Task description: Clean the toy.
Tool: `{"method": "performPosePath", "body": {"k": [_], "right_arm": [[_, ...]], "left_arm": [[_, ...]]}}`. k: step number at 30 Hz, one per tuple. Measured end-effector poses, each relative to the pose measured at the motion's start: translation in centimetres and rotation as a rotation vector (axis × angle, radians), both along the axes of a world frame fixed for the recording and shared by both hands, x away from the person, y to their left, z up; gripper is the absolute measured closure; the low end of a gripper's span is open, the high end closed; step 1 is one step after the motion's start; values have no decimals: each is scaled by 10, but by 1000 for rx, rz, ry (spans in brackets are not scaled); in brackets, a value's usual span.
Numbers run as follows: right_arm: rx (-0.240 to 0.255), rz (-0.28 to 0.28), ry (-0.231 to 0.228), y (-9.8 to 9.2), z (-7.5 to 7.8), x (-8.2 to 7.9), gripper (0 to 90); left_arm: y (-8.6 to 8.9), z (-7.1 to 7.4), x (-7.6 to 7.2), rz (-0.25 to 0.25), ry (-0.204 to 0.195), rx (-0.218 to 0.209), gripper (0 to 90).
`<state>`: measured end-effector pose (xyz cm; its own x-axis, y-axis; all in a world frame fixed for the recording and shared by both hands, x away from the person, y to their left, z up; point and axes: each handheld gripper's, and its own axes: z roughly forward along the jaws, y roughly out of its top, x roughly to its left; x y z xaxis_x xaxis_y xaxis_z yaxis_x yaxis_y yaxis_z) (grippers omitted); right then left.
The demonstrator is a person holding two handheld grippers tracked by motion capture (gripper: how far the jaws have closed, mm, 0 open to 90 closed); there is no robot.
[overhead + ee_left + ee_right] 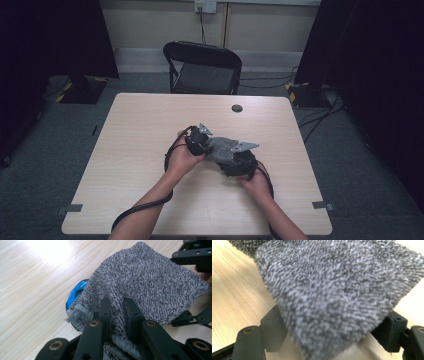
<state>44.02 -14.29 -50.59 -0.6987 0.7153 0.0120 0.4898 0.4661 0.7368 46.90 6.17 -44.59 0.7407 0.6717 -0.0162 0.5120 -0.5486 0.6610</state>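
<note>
Grey knitted sock (147, 287) is lying mid-bench, partly covering a blue toy (76, 291); left gripper (117, 307) jaws are pinching its cuff, right gripper (332, 327) jaws are spread wide inside it. Next: stretching the opening over the toy.

High view: above table (150, 150), facing forward-down, far. Both gripper views: close on grey cloth (150, 282), shared with high view.

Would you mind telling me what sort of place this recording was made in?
Probably a lab or studio set up for recording: a bare light wooden table on grey carpet, black curtains at both sides, an empty black folding chair, and cables trailing over the floor.
</note>
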Motion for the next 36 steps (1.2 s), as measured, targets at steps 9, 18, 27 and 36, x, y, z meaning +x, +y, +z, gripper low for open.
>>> {"method": "performPosePath", "body": {"k": [9,18,27,36], "right_arm": [[1,0,0,0,0,0,232],[0,0,0,0,0,0,232],[0,0,0,0,0,0,231],[0,0,0,0,0,0,232]], "left_arm": [[6,-2,7,28,11,4,784],[12,-3,15,57,13,16,784],[19,-6,24,87,28,11,784],[27,-7,31,114,34,15,784]]}}
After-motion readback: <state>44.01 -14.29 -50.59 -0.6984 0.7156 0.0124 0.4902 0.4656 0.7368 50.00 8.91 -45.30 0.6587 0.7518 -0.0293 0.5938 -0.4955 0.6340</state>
